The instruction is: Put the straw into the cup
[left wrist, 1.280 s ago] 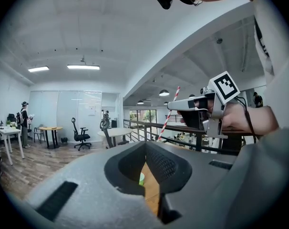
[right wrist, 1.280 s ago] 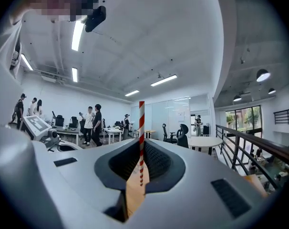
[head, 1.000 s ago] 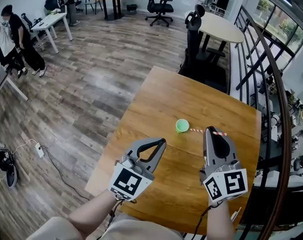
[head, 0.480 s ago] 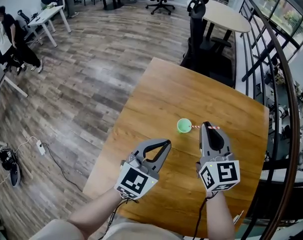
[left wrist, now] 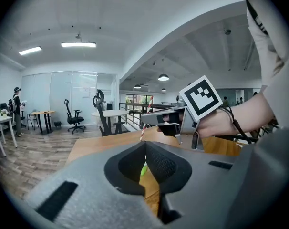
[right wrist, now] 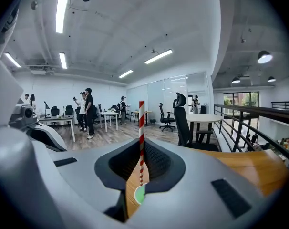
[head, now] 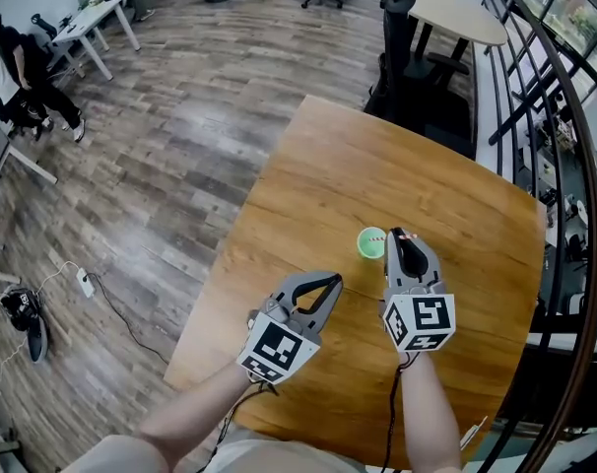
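Note:
A small green cup [head: 370, 243] stands on the wooden table [head: 318, 166]. My right gripper [head: 398, 236] is shut on a red-and-white striped straw [right wrist: 141, 142], which stands upright between its jaws. The straw's lower end hangs just above the cup [right wrist: 139, 194], at its near rim. In the head view only a short striped bit of straw [head: 378, 236] shows over the cup's rim. My left gripper [head: 332, 283] hovers shut and holding nothing to the left and a little short of the cup. The left gripper view shows the cup [left wrist: 143, 169] through its jaws, and the straw [left wrist: 143, 132] in the right gripper [left wrist: 159, 119].
The table's left edge [head: 230, 264] drops to wood flooring. A black railing [head: 564, 166] runs along the right. A round table with office chairs [head: 446, 13] stands beyond the far edge. People stand by desks at far left [head: 23, 67].
Both grippers have come down and forward toward the cup. The right one has carried the straw from right of the cup to just over it.

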A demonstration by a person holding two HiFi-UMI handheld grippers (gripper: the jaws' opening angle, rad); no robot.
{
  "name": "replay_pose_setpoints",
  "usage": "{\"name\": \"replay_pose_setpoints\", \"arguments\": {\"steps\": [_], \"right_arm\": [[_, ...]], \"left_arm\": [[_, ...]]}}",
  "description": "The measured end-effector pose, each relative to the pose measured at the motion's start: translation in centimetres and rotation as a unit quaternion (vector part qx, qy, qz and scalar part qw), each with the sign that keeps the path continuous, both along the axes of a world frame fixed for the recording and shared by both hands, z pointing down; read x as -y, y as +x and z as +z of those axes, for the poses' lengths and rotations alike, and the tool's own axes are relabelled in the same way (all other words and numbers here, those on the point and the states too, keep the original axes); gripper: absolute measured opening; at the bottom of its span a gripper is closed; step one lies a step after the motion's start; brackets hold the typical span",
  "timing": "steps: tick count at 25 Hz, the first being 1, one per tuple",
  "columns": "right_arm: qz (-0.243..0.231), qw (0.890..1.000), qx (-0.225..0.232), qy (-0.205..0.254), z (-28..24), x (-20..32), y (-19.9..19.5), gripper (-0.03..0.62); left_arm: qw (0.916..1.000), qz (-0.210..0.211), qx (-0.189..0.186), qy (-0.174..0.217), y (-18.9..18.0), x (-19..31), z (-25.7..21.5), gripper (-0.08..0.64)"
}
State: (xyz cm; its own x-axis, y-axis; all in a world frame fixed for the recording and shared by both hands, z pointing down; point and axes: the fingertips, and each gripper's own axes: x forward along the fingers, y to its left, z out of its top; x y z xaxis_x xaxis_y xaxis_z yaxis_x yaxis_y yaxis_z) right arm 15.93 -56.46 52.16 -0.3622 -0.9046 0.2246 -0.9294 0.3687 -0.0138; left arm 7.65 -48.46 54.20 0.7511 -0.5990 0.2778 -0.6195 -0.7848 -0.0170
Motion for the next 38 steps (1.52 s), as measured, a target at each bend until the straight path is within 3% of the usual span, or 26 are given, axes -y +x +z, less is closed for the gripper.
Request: {"name": "replay_pose_setpoints", "arguments": {"steps": [5, 16, 28, 29, 31, 38], "right_arm": [[0.009, 1.000, -0.011, -0.025, 4.1, 1.1, 0.3, 0.034], [0.057, 0.995, 0.011, -0.079, 11.5, 1.6, 3.0, 0.034], [0.061, 0.993, 0.006, -0.104, 12.8, 1.5, 2.9, 0.037], [0.059, 0.993, 0.007, -0.104, 12.6, 1.4, 2.7, 0.046], [0.053, 0.993, 0.012, -0.106, 12.4, 1.3, 2.3, 0.142], [0.050, 0.996, -0.008, -0.075, 9.1, 1.2, 1.7, 0.163]], "left_arm": [[0.9996, -0.001, 0.005, -0.028, 0.1, 0.4, 2.2, 0.015], [0.9993, 0.012, 0.015, -0.033, 1.1, 0.0, 3.2, 0.015], [0.9990, 0.013, 0.013, -0.041, 0.8, -0.2, 3.2, 0.015], [0.9990, 0.013, 0.013, -0.041, 0.7, -0.3, 3.1, 0.015], [0.9990, 0.010, 0.014, -0.041, 0.4, -0.5, 3.2, 0.015], [0.9991, 0.007, 0.014, -0.038, -0.3, -1.0, 2.3, 0.015]]}}
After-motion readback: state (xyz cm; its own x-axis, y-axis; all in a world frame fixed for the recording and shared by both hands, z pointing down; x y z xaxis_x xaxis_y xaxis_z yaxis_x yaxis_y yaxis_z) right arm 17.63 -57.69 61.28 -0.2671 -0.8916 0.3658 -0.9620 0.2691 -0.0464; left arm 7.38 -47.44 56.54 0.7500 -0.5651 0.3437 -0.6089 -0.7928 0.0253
